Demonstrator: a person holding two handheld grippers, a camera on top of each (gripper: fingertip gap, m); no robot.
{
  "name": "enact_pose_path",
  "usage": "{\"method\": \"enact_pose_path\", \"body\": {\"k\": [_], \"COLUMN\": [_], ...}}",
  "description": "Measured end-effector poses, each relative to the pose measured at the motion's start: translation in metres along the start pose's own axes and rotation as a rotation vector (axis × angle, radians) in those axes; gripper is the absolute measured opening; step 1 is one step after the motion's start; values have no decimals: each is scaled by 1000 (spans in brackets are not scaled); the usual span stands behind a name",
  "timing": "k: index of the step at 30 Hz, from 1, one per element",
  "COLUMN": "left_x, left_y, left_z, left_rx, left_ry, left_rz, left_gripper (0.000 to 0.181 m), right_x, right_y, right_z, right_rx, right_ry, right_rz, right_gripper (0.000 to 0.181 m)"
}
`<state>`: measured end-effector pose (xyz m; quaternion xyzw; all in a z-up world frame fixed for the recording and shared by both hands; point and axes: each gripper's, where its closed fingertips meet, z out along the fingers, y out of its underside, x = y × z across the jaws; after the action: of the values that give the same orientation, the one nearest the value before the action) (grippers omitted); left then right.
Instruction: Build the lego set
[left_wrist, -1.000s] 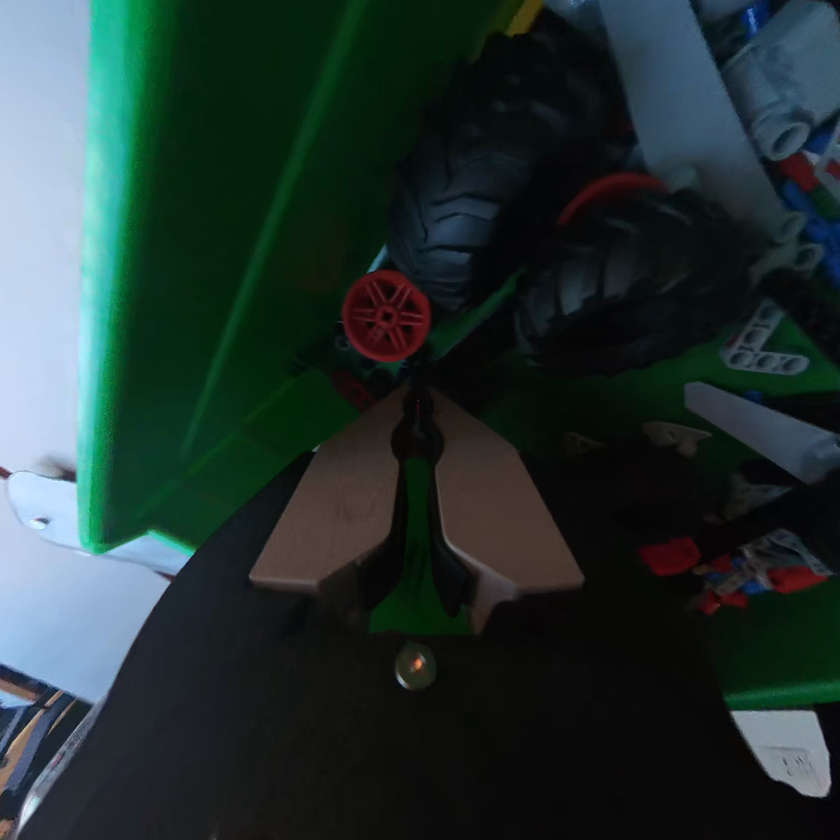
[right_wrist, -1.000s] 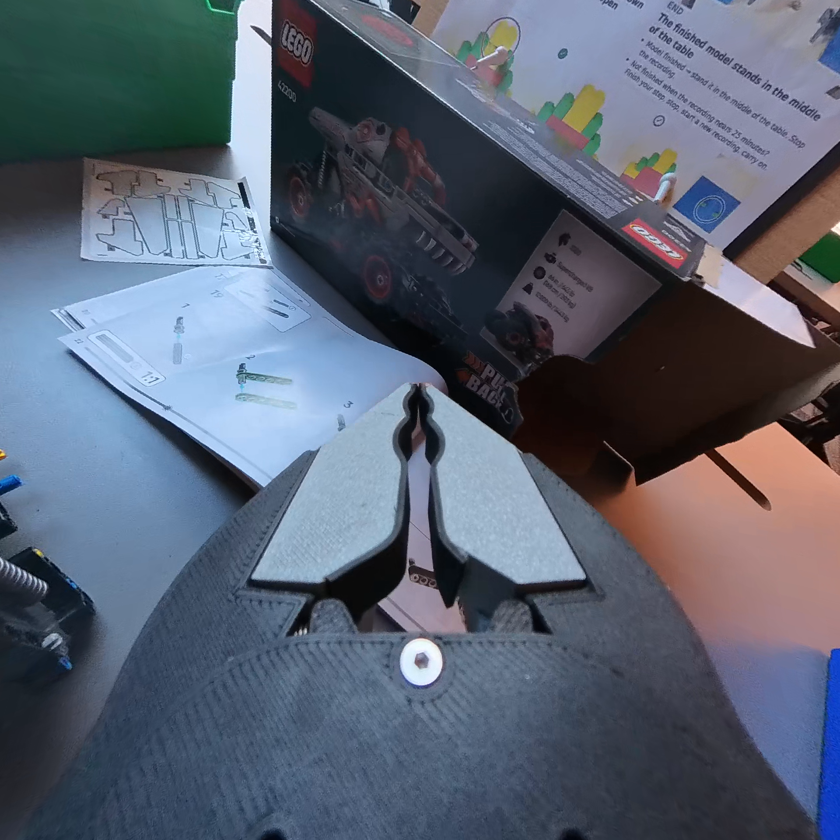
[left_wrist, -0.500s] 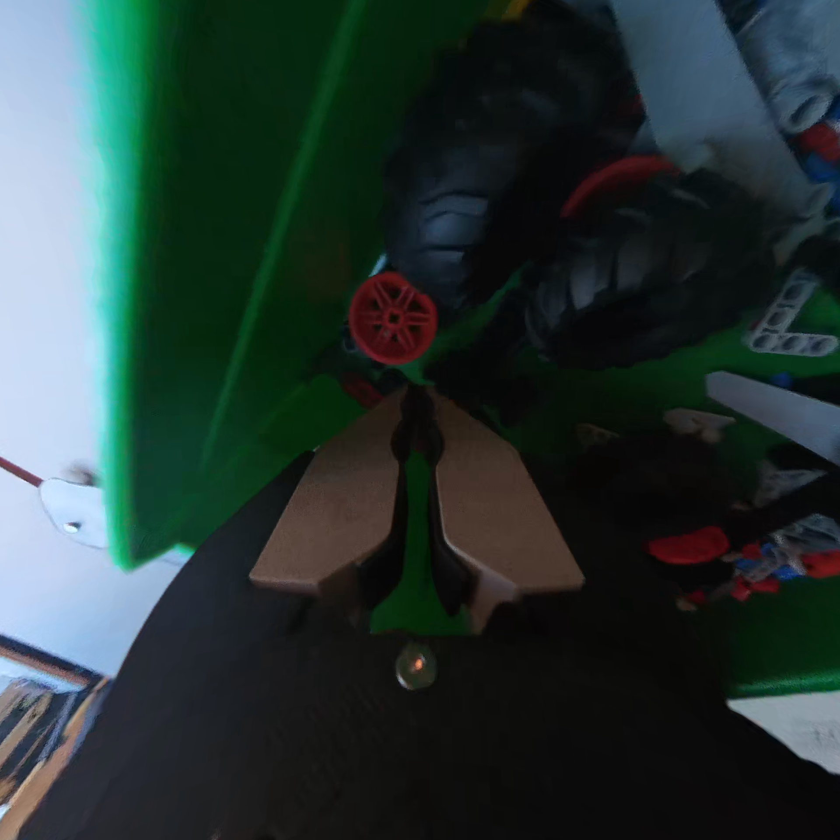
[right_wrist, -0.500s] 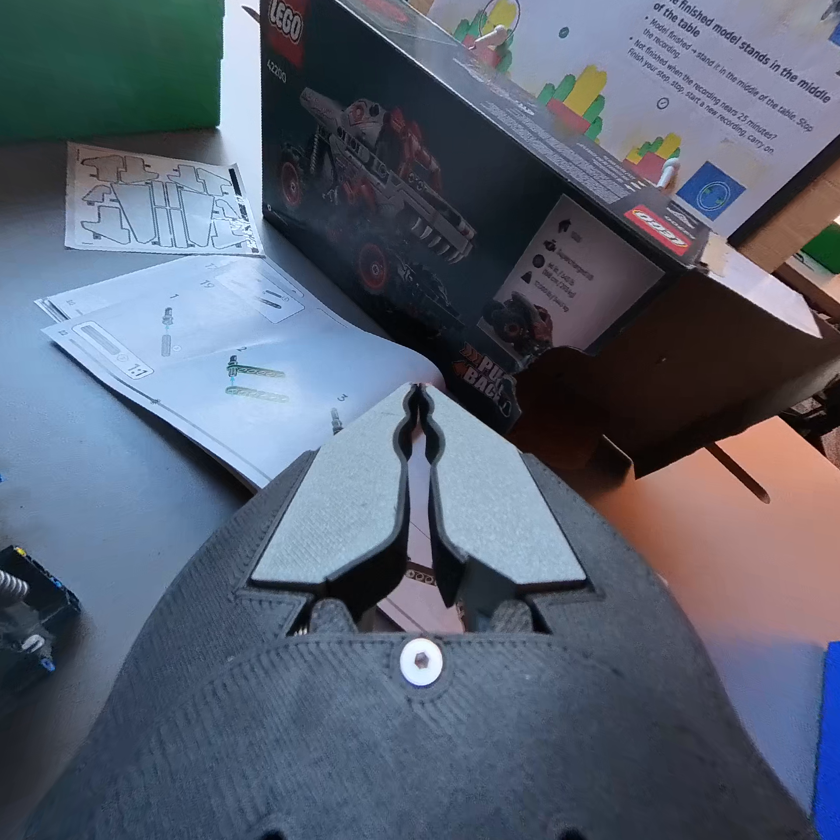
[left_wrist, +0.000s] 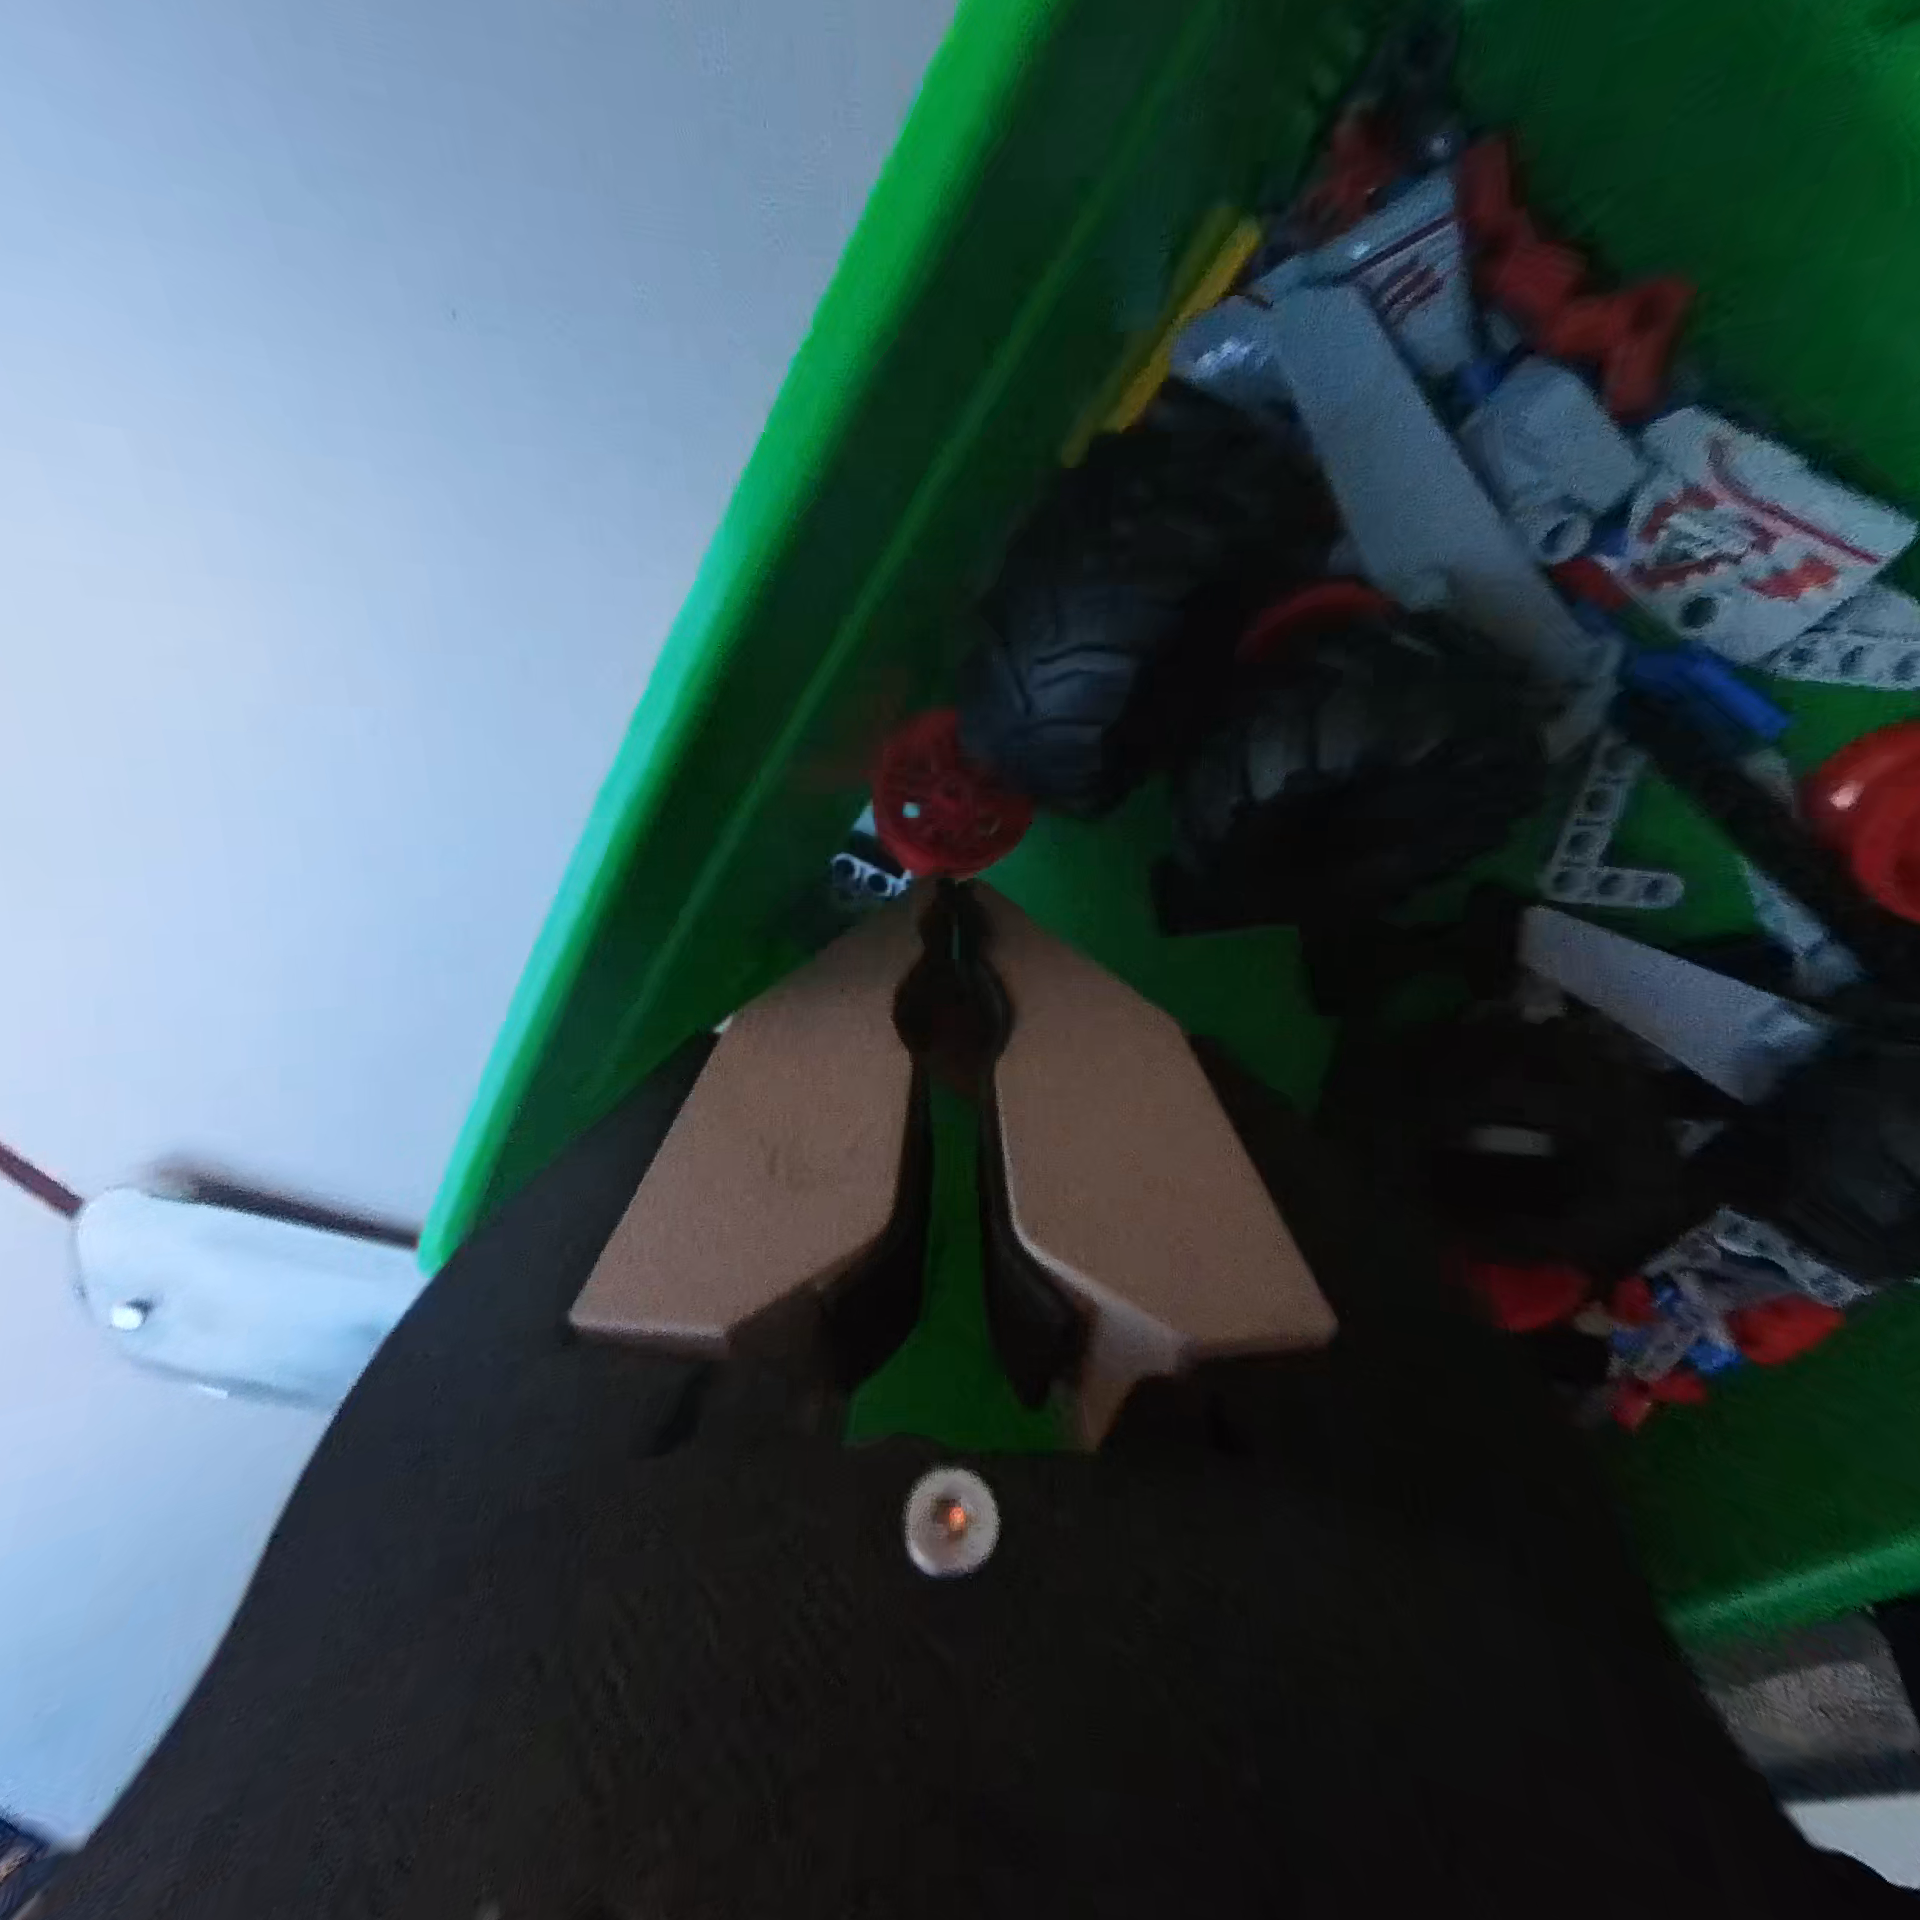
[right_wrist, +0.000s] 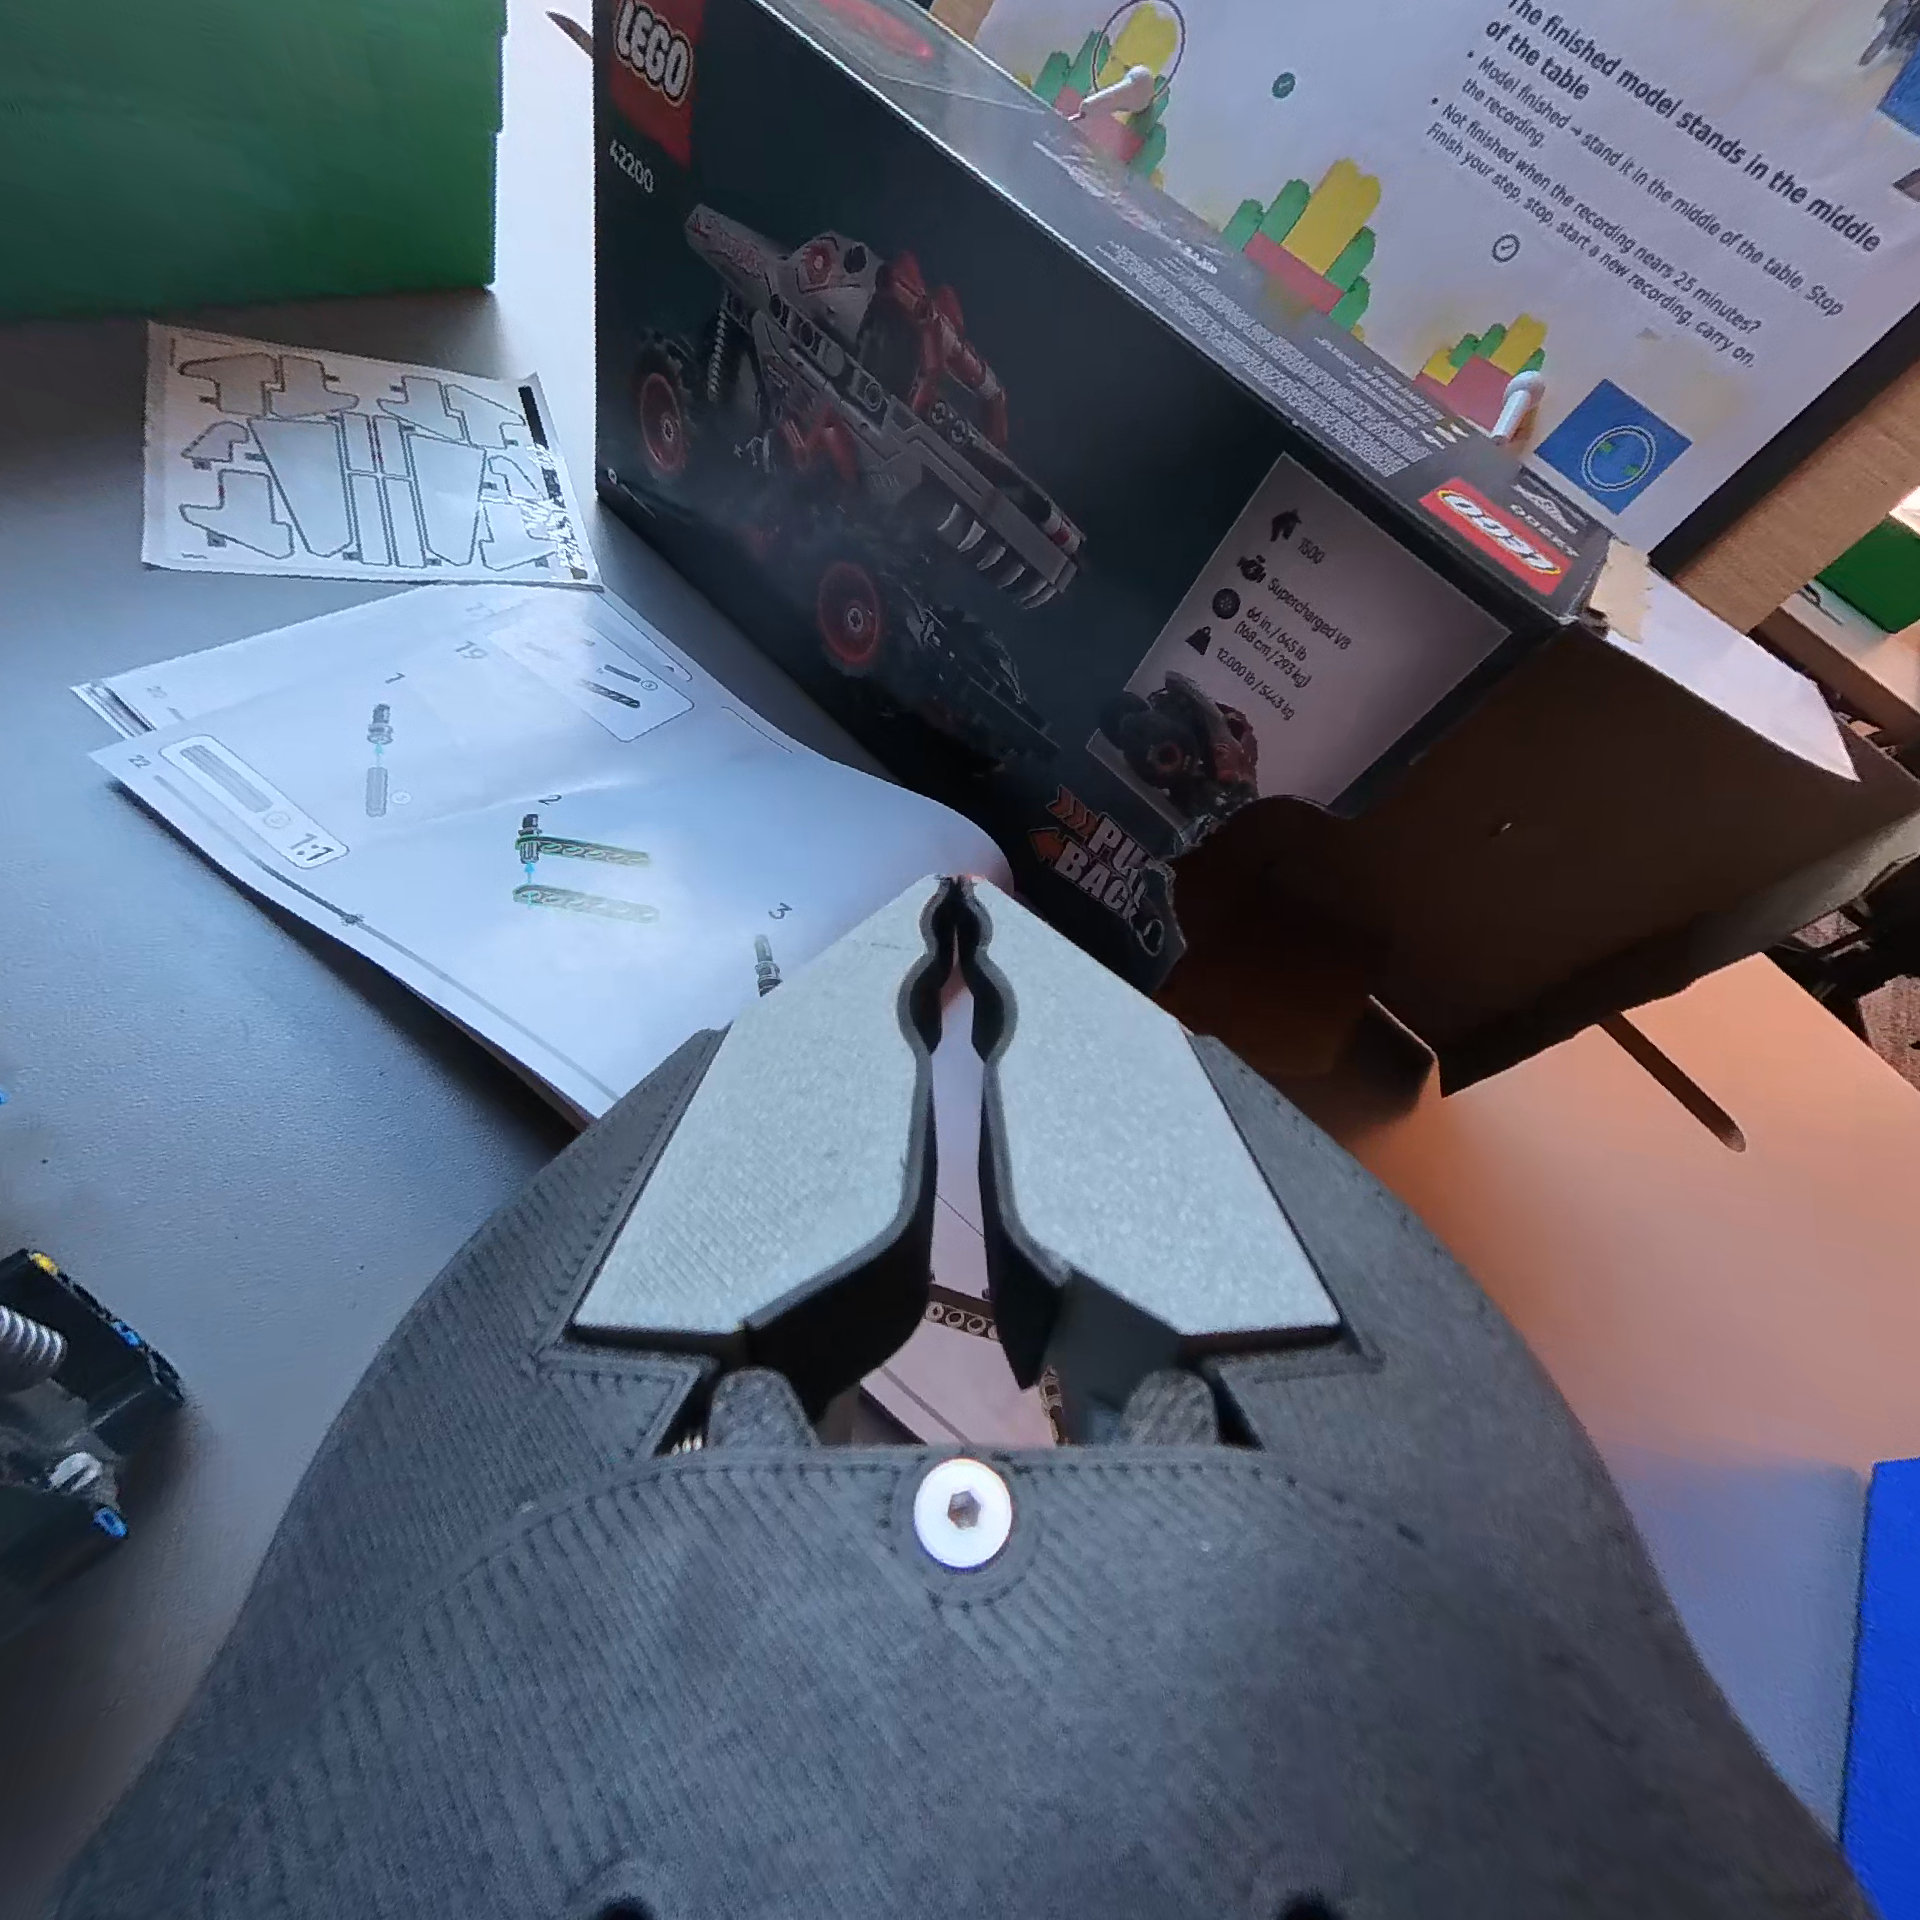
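Observation:
My left gripper is shut, with its tips inside the green bin close to the left wall. A red round wheel piece sits right at the fingertips; blur hides whether it is gripped. Two black tyres lie just beyond it, among grey, white, red and blue parts. My right gripper is shut and empty, held above the open instruction booklet and pointing at the dark set box.
A sticker sheet lies left of the box. A partly built black assembly with a spring sits at the left edge. The green bin shows at the top left. A poster stands behind the box, and a blue item is at the right edge. Left tips to right tips: about 45 centimetres.
The left gripper has pulled back and turned, so more of the bin's contents show and the red piece now sits right at the tips. The right gripper drifted slightly over the booklet.

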<state>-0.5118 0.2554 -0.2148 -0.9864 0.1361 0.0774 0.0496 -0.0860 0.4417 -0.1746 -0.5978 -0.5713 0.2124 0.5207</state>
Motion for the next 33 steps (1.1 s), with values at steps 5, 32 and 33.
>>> {"method": "enact_pose_path", "body": {"k": [5,32,33], "left_x": [18,86,98], "left_y": [-18,-39,-33], "left_z": [-21,-31,-26], "left_rx": [155,250,210], "left_ry": [123,425,475], "left_rz": [83,272,314], "left_gripper": [43,65,57], "right_x": [0,6,6], "right_y": [0,9,9], "right_z": [0,0,0], "right_rx": [-4,-43,-44], "right_ry": [4,39,38], "right_rz": [-6,-19,-20], "right_gripper": [0,0,0]}}
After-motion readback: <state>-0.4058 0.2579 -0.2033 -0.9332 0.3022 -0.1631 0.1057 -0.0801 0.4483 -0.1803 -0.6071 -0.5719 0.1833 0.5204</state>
